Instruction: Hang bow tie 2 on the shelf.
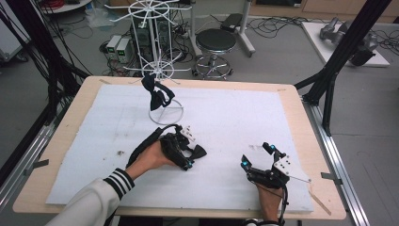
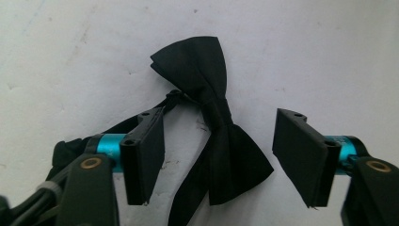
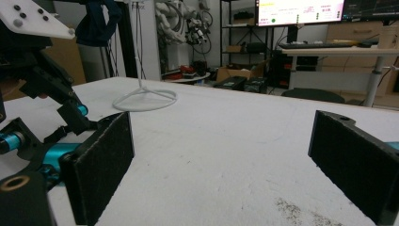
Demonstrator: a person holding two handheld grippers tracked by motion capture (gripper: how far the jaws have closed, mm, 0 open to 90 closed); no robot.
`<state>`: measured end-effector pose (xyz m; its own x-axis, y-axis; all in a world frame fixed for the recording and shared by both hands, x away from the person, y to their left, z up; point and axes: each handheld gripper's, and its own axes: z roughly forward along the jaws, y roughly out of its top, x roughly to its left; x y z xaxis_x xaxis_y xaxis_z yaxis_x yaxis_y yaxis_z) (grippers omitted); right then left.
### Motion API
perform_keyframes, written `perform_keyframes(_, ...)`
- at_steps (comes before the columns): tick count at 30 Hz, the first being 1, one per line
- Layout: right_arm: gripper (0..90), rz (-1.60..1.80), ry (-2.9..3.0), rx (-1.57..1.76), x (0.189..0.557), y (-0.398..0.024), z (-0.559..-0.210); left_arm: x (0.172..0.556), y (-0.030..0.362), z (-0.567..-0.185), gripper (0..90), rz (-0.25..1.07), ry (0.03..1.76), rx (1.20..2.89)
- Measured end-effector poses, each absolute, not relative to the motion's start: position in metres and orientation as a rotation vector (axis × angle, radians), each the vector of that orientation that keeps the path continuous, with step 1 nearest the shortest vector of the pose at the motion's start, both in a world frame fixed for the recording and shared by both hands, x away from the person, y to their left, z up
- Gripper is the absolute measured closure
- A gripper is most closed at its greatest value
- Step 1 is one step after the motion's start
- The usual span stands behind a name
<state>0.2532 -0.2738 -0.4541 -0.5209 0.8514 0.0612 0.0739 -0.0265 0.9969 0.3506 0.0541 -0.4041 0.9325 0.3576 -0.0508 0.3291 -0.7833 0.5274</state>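
Note:
A black bow tie (image 2: pixel 211 117) lies flat on the white foam sheet (image 1: pixel 235 117), with its strap trailing off to one side. My left gripper (image 2: pixel 221 160) points down over it. The jaws stand apart on either side of the knot and lower wing, and the pads do not touch the cloth. In the high view the left gripper (image 1: pixel 190 151) is at the sheet's middle front, with the bow tie (image 1: pixel 200 151) poking out to its right. My right gripper (image 1: pixel 257 156) rests low near the front right. It is open (image 3: pixel 226 160), with bare sheet between its pads.
A white wire display stand (image 1: pixel 157 47) rises from a ring base (image 1: pixel 165 115) at the back of the sheet, and a second dark bow tie (image 1: pixel 155 94) hangs on it. The wooden table (image 1: pixel 301 141) frames the sheet. A stool (image 1: pixel 215 42) and cables lie beyond.

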Motion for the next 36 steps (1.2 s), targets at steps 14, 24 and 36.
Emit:
perform_keyframes(14, 6.7, 1.615, 1.633, 0.98, 0.253, -0.274, -0.454, 0.354, 0.038, -0.409, 49.7, 0.039, 0.555, 2.619)
perform_keyframes(24, 6.7, 1.615, 1.634, 0.978, 0.253, -0.274, -0.454, 0.355, 0.034, -0.412, 64.6, 0.062, 0.561, 2.658)
perform_keyframes(36, 6.7, 1.614, 1.633, 0.978, 0.253, -0.274, -0.454, 0.353, 0.035, -0.41, 75.8, 0.101, 0.554, 2.655)
